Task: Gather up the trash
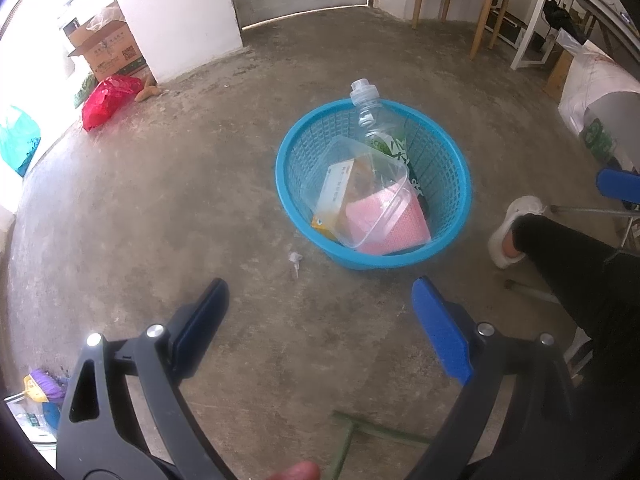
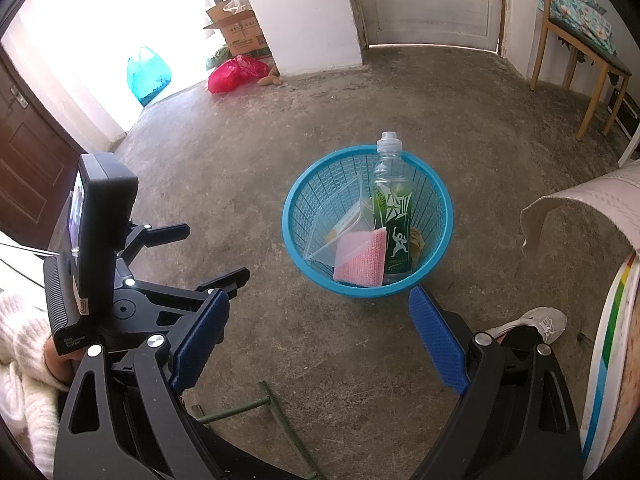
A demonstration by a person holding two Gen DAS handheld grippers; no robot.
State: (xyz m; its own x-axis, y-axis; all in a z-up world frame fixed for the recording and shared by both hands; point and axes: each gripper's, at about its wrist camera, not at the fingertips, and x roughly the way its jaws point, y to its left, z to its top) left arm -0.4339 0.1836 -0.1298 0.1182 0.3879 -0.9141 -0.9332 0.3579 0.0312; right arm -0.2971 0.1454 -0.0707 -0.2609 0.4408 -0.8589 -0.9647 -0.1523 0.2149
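One basket (image 1: 296,152), one bottle (image 1: 370,114), one clear container (image 1: 372,184), one pink cloth (image 1: 394,224).

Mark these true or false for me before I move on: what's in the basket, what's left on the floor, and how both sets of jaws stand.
1. The blue basket lies tipped on its side. False: it stands upright on the concrete floor.
2. A plastic bottle stands in the basket, its cap above the rim. True.
3. The left gripper holds the pink cloth. False: its jaws are open and empty; the cloth is in the basket.
4. A small white scrap lies on the floor beside the basket. True.
5. The right gripper is open. True.
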